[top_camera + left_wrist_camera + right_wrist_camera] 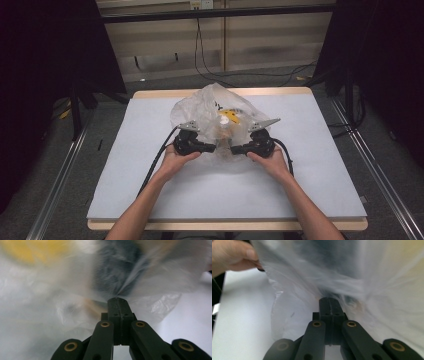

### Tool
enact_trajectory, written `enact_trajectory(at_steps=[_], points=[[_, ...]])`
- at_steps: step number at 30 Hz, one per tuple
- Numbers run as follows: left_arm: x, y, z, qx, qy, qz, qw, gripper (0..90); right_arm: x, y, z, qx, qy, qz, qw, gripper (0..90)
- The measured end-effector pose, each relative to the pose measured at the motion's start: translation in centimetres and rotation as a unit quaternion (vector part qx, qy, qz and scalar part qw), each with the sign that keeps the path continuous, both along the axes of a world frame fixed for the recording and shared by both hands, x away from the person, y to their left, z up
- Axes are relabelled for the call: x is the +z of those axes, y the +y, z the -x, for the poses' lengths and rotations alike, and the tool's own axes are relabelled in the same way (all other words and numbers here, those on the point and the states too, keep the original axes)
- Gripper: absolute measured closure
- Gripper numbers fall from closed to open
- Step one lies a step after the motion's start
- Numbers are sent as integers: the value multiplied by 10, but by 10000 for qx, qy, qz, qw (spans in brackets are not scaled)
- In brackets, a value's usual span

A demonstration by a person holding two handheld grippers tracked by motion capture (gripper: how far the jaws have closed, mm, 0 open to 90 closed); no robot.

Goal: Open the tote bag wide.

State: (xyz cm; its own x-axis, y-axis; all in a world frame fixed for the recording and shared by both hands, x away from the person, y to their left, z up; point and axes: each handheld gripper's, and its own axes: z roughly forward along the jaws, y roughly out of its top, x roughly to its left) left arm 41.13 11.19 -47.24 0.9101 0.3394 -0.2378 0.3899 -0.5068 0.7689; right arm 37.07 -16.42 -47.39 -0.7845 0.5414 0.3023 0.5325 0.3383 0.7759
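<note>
A crumpled clear plastic bag (pixel 212 107) lies on the white table mat (pixel 200 190), with something yellow and white (pixel 228 117) inside it. My left gripper (pixel 213 147) points right into the bag's near side, and my right gripper (pixel 234 149) points left toward it, the tips close together. In the left gripper view the jaws of the left gripper (pixel 117 300) are pressed together, and taut film of the bag (pixel 50 302) fans out from their tip. The right gripper (pixel 329 300) is likewise shut, pinching the bag (pixel 387 302).
The mat covers a wooden table (pixel 150 93) whose edge shows at the back. A hand (pixel 232 255) shows at the upper left of the right gripper view. Black stands and cables sit on the floor beyond the table.
</note>
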Motion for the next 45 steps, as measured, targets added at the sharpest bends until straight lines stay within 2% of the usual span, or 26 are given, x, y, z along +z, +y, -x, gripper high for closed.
enact_trajectory(at_steps=[2, 4, 5, 6, 7, 9, 11, 13, 15, 16, 17, 18, 19, 20, 21, 27, 32, 35, 40, 45], points=[[-6, 0, -2, 7, 110, -44, 9999, 900, -6, 1, -1, 22, 71, 26, 10000, 900], [-9, 2, -5, 55, -88, -266, 9996, 900, -9, 2, 0, 14, 99, 189, 9998, 900], [-10, 3, -6, 66, -84, -344, 9994, 900, -11, 2, -1, 33, 127, 240, 9996, 900], [-14, 2, -6, 80, 95, -260, 9996, 900, -13, 1, -1, 52, 153, 283, 9995, 900], [-15, 3, -7, 30, 126, -394, 9991, 900, -14, 1, -1, 43, 167, 378, 9991, 900], [-16, 4, -7, 44, 136, -379, 9992, 900, -17, -2, -2, -1, 266, 503, 9984, 900], [-16, 5, -8, 9, 66, -419, 9991, 900, -18, -5, -2, -24, 306, 484, 9984, 900], [-17, 4, -6, 36, 89, -361, 9993, 900, -18, -5, 0, -29, 264, 523, 9983, 900], [-15, 5, -5, 14, 38, -476, 9989, 900, -17, -5, 1, -35, 262, 554, 9981, 900], [-14, 6, -1, 127, 103, -477, 9987, 900, -16, -5, 2, -11, 223, 530, 9983, 900], [-13, 7, -2, 39, -18, -461, 9989, 900, -15, -6, 3, 35, 175, 453, 9988, 900], [-11, 8, 2, 131, 59, -362, 9992, 900, -12, -7, 5, 56, 145, 324, 9994, 900], [-8, 10, 2, 67, -1, -317, 9995, 900, -7, -8, 8, 59, 112, 279, 9995, 900], [-4, 12, 6, 126, 84, -168, 9997, 900, -2, -9, 11, 51, 51, 285, 9996, 900], [0, 15, 8, 147, 85, -56, 9998, 900, 4, -12, 13, 43, 9, 220, 9997, 900], [25, 29, 28, 46, -221, 138, 9997, 900, 34, -25, 28, -98, -311, -169, 9993, 900], [43, 36, 45, -43, -364, 370, 9986, 900, 54, -31, 37, -148, -542, -289, 9980, 900], [51, 39, 54, -132, -467, 430, 9979, 900, 67, -37, 43, -186, -663, -423, 9967, 900], [70, 39, 69, -263, -637, 697, 9952, 900, 89, -38, 51, -142, -875, -558, 9945, 900], [89, 37, 73, -394, -762, 988, 9914, 900, 106, -38, 50, -193, -1063, -613, 9923, 900]])
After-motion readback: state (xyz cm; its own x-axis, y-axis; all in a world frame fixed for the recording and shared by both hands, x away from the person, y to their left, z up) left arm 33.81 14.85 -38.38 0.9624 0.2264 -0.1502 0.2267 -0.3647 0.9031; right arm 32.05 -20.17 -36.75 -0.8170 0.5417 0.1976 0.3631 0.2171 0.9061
